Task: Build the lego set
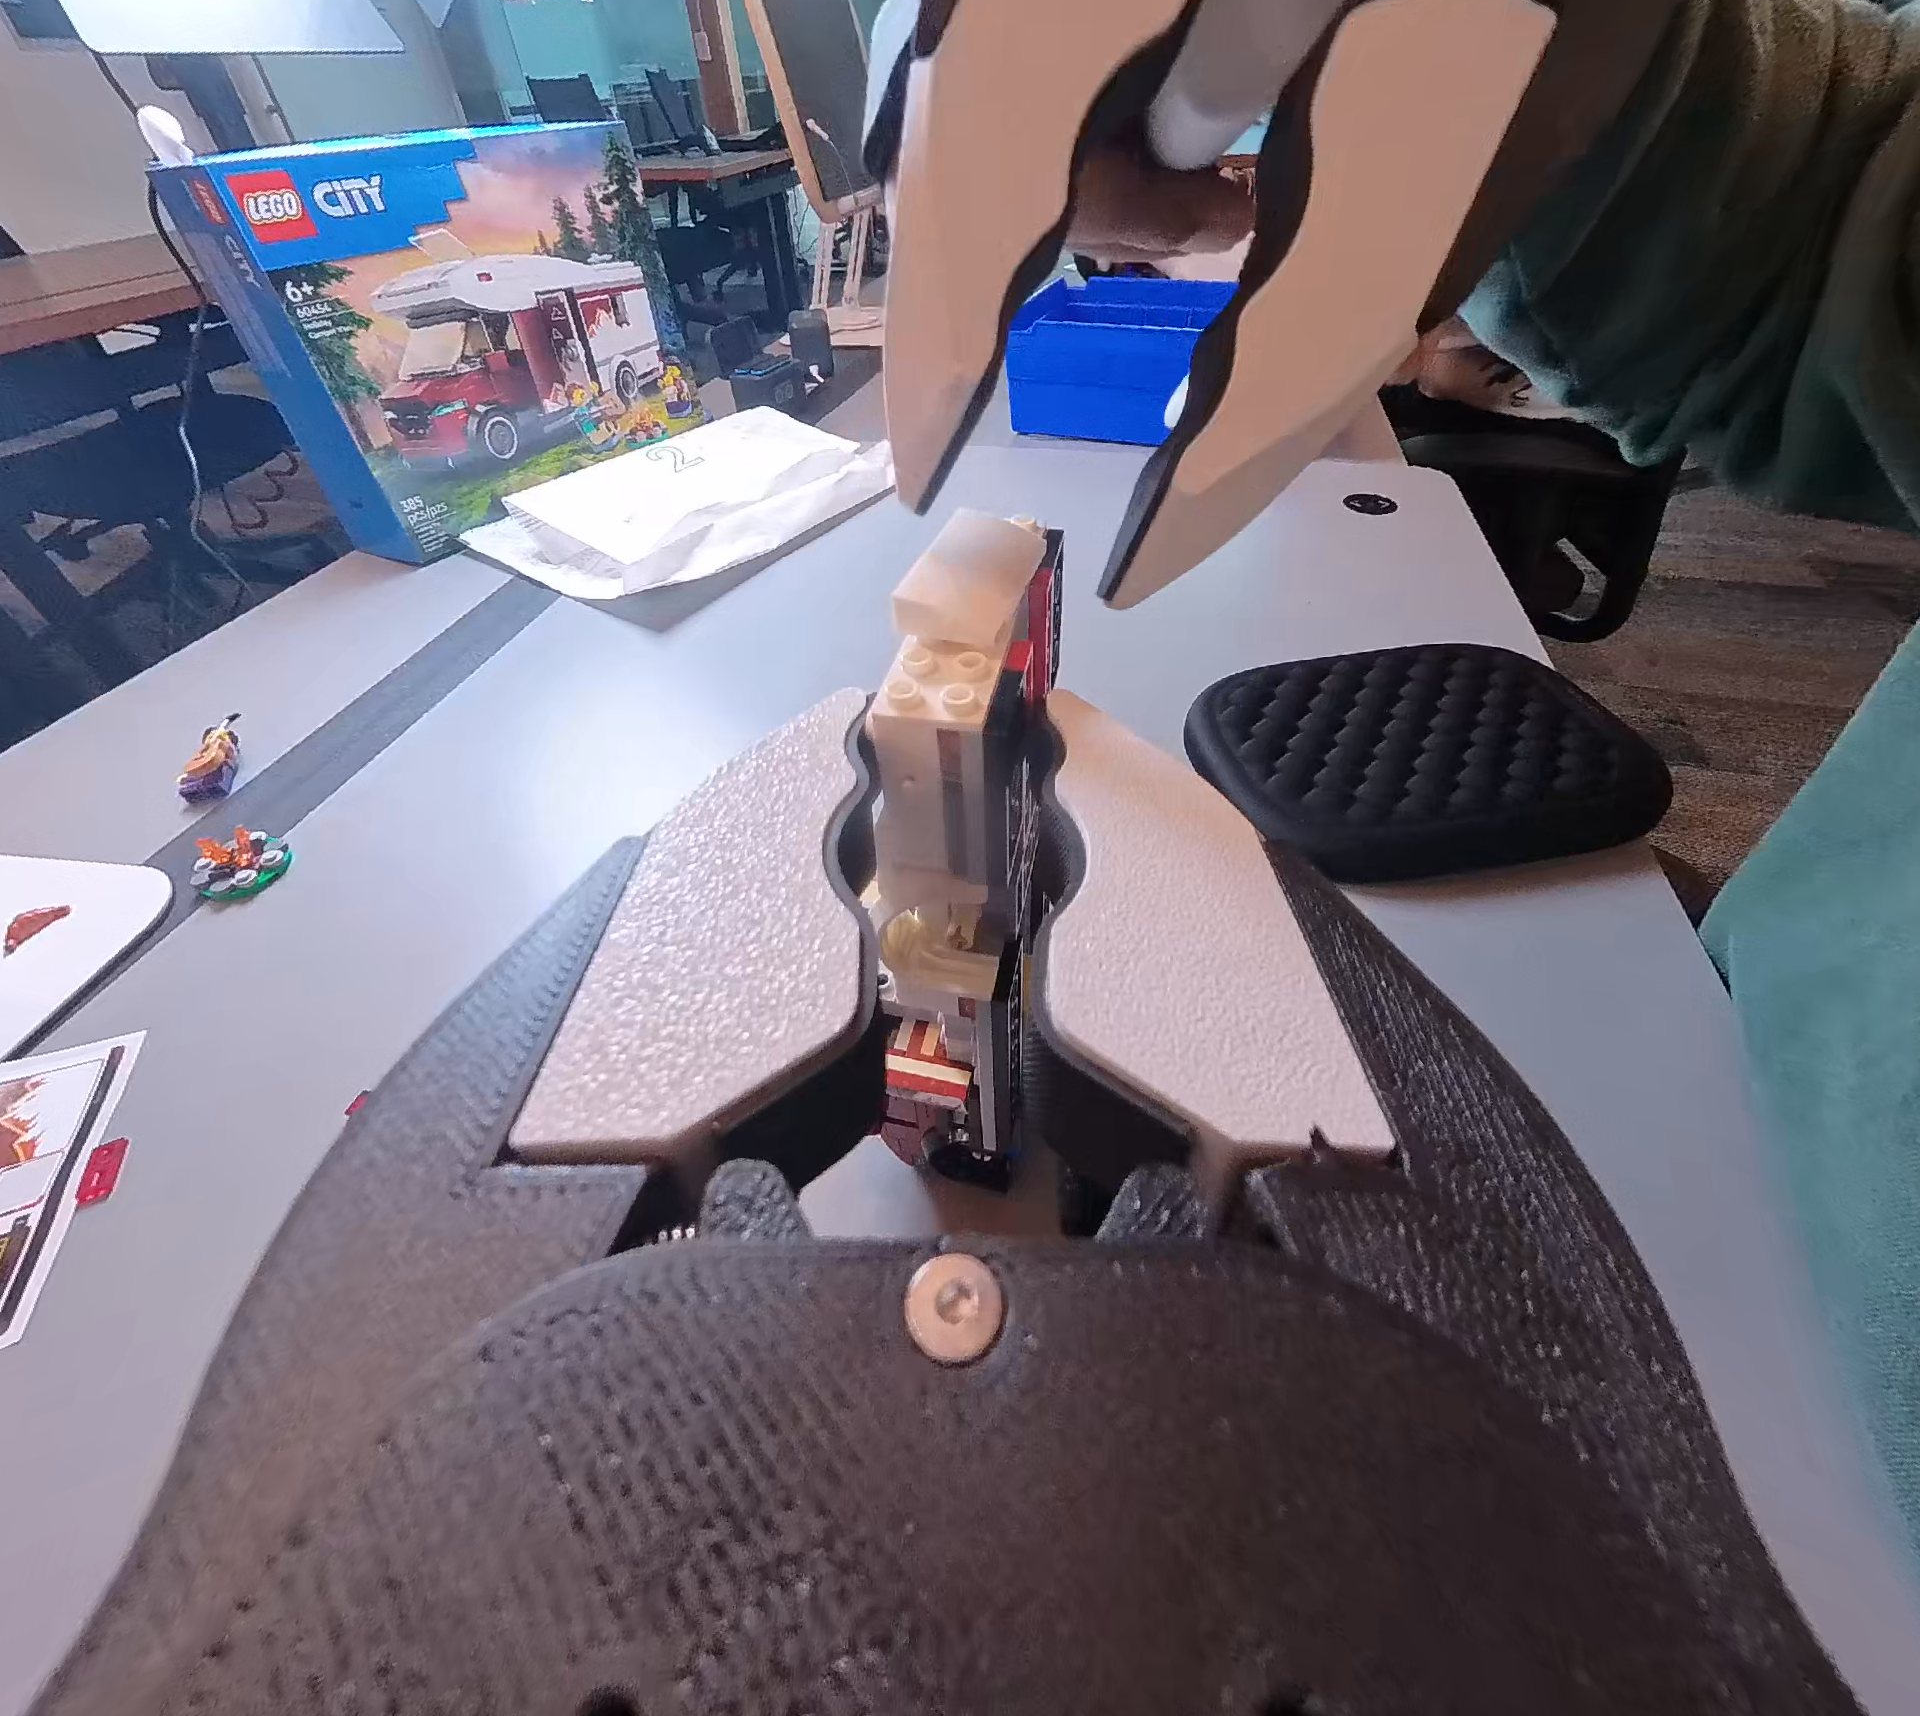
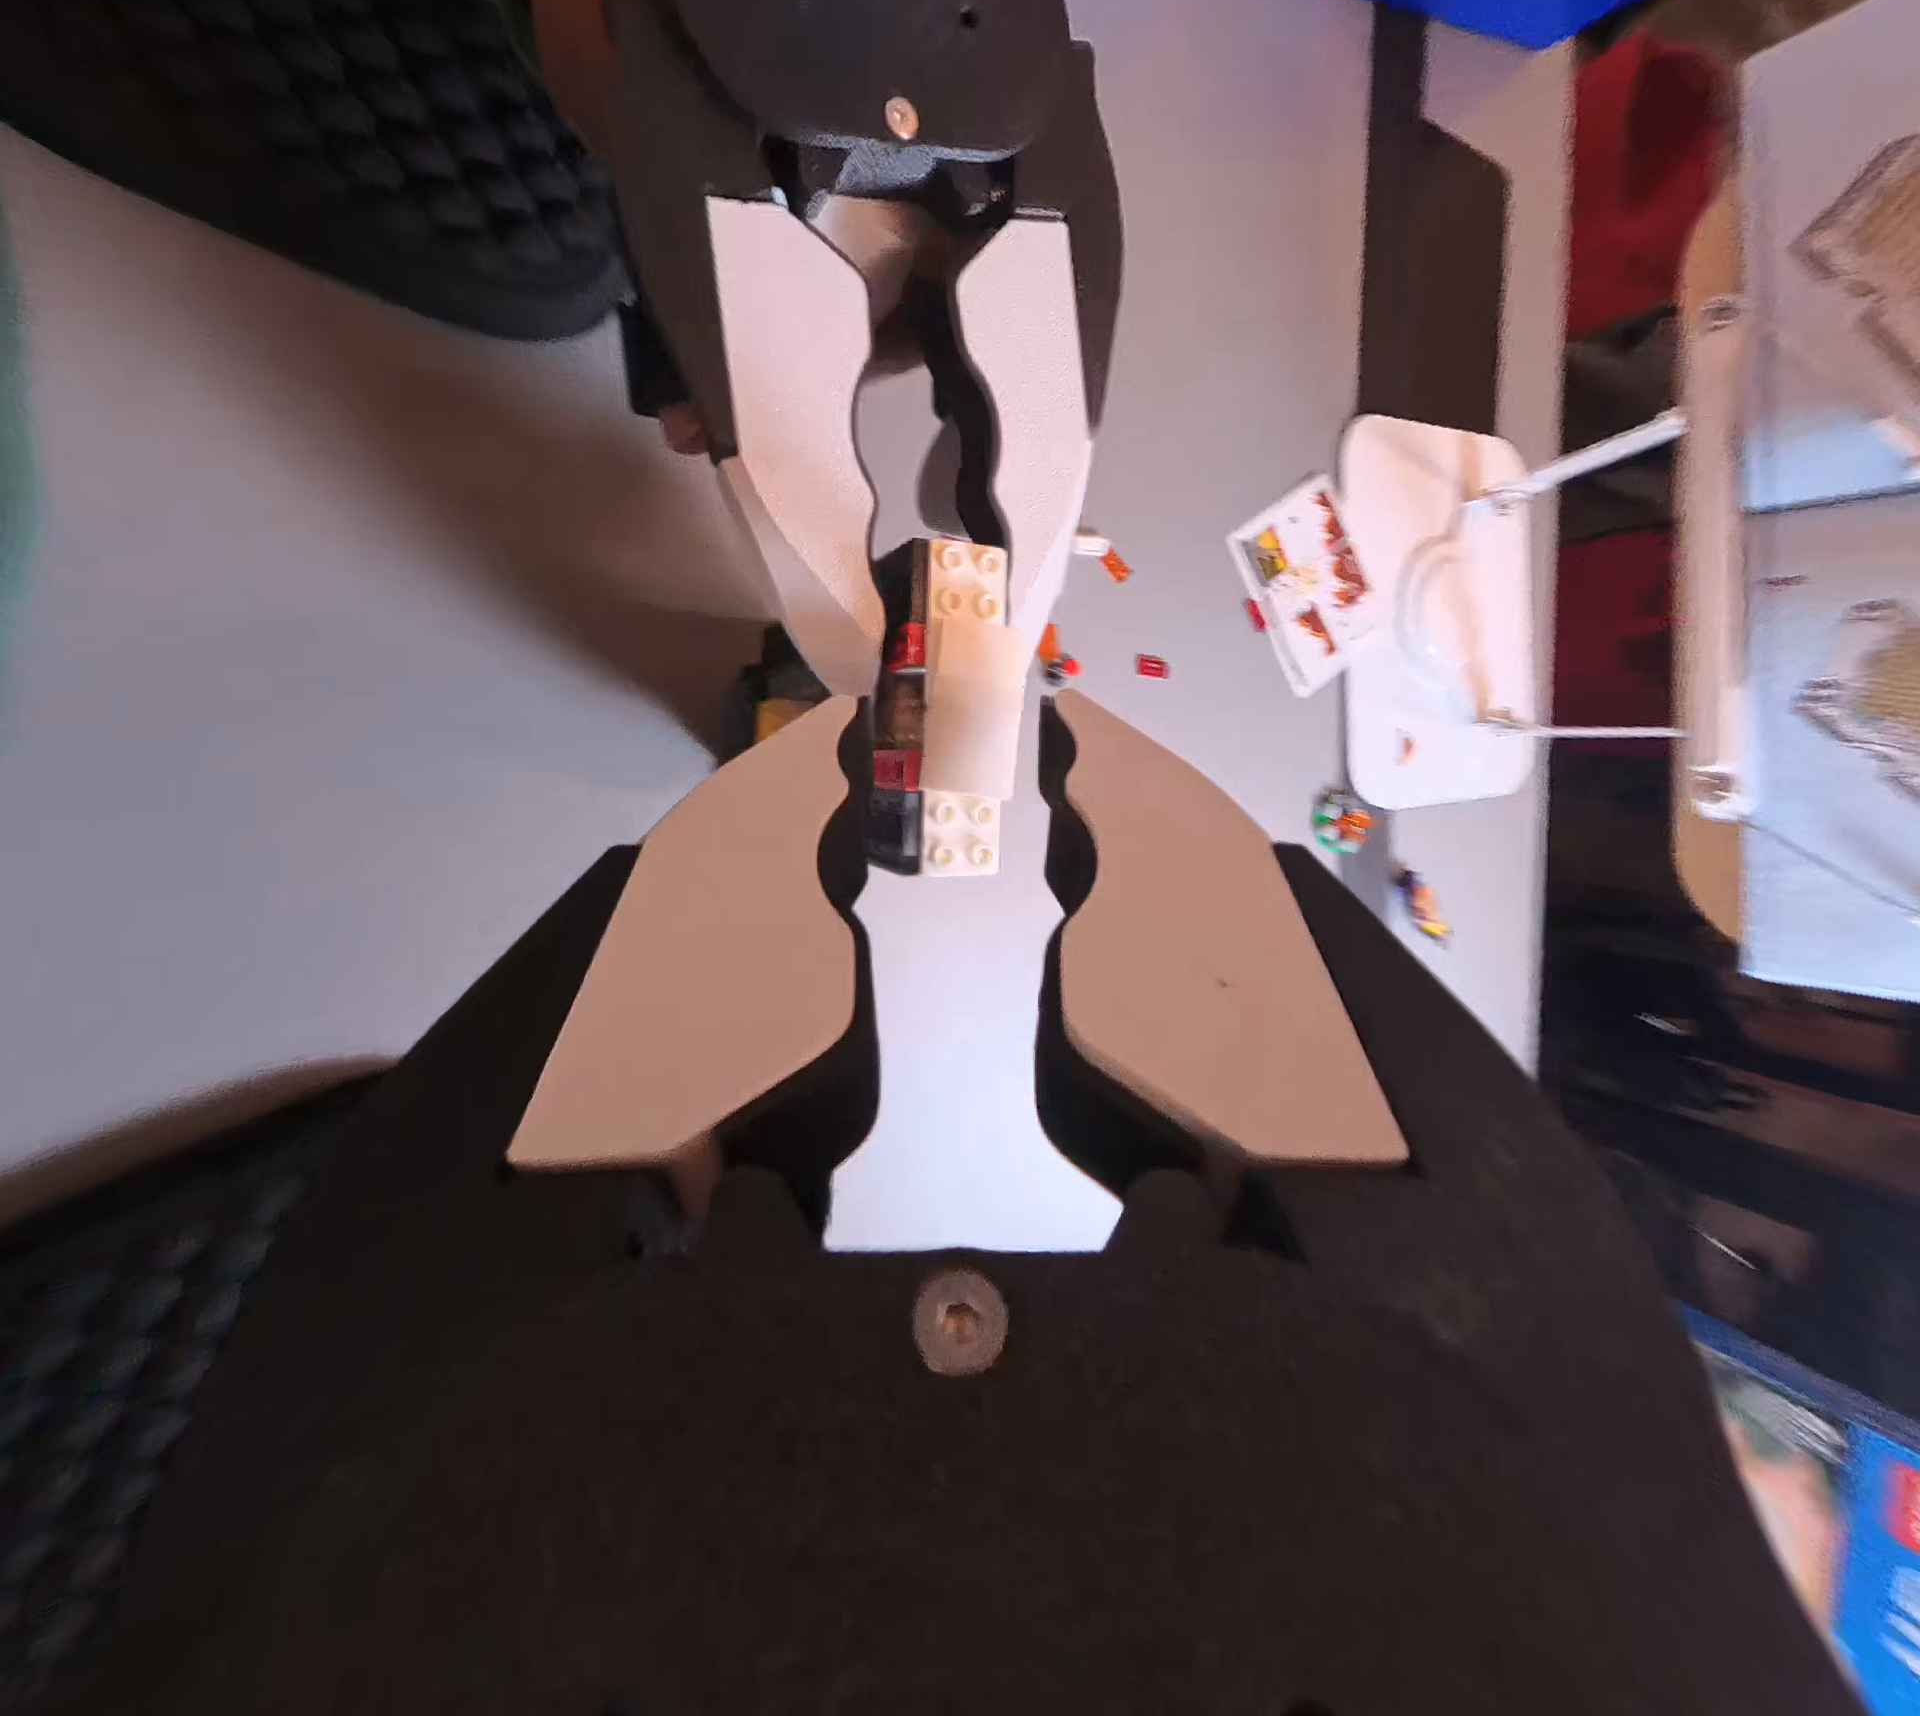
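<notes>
My left gripper [image 1: 956, 736] is shut on a partly built lego model [image 1: 940, 731] of white, black and red bricks, and holds it upright above the grey table [image 1: 520, 731]. A white curved piece [image 1: 961, 586] sits on the model's top end. My right gripper [image 1: 1013, 549] hangs just above that end, open and empty, with a fingertip on either side. In the right wrist view, my right gripper [image 2: 951, 710] looks down on the model [image 2: 961, 835] and its curved piece [image 2: 977, 710]. The left gripper [image 2: 945, 648] clamps the model from the far side.
A lego box [image 1: 436, 316], a white paper bag [image 1: 686, 503] and a blue bin [image 1: 1112, 357] stand at the back. A black textured pad [image 1: 1423, 762] lies to the right. A small campfire build [image 1: 241, 861], a white tray [image 1: 73, 928], an instruction sheet [image 1: 52, 1147] and loose red pieces [image 1: 101, 1173] lie to the left. My left and right fingertips are right by each other. The small campfire build [image 1: 241, 861] is about equally far from each gripper, around 35 cm. It is also in sight in the right wrist view [image 2: 1339, 818].
</notes>
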`<action>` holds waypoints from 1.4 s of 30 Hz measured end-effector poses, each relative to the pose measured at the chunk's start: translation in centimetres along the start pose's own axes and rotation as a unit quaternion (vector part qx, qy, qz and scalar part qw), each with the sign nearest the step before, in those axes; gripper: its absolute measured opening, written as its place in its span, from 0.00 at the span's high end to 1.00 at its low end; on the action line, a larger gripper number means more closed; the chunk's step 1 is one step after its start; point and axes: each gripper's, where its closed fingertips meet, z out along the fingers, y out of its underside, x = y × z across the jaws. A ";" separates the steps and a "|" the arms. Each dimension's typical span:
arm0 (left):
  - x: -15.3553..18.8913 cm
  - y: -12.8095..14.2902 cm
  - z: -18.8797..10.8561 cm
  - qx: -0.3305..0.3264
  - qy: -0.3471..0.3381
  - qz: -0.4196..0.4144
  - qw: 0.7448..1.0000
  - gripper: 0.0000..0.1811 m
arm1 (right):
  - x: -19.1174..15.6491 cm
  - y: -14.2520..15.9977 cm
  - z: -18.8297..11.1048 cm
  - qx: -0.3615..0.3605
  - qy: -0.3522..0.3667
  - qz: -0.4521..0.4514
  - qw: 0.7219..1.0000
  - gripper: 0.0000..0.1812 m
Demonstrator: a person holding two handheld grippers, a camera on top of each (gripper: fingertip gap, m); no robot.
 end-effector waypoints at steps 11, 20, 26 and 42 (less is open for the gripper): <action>0.0 0.0 0.0 -0.002 -0.001 0.005 1.000 0.85 | 0.1 0.2 0.5 -0.023 0.019 -0.020 0.999 0.88; 0.1 0.0 0.0 -0.004 0.003 0.008 1.000 0.85 | 0.1 0.0 0.3 0.009 -0.076 0.063 0.995 0.89; 0.1 0.0 0.0 -0.005 0.004 0.010 1.000 0.86 | 0.1 -0.1 0.6 0.022 -0.120 0.089 0.989 0.91; 0.1 0.1 0.1 -0.009 0.009 0.009 1.000 0.86 | 0.0 0.1 0.5 -0.017 -0.129 0.040 0.991 0.87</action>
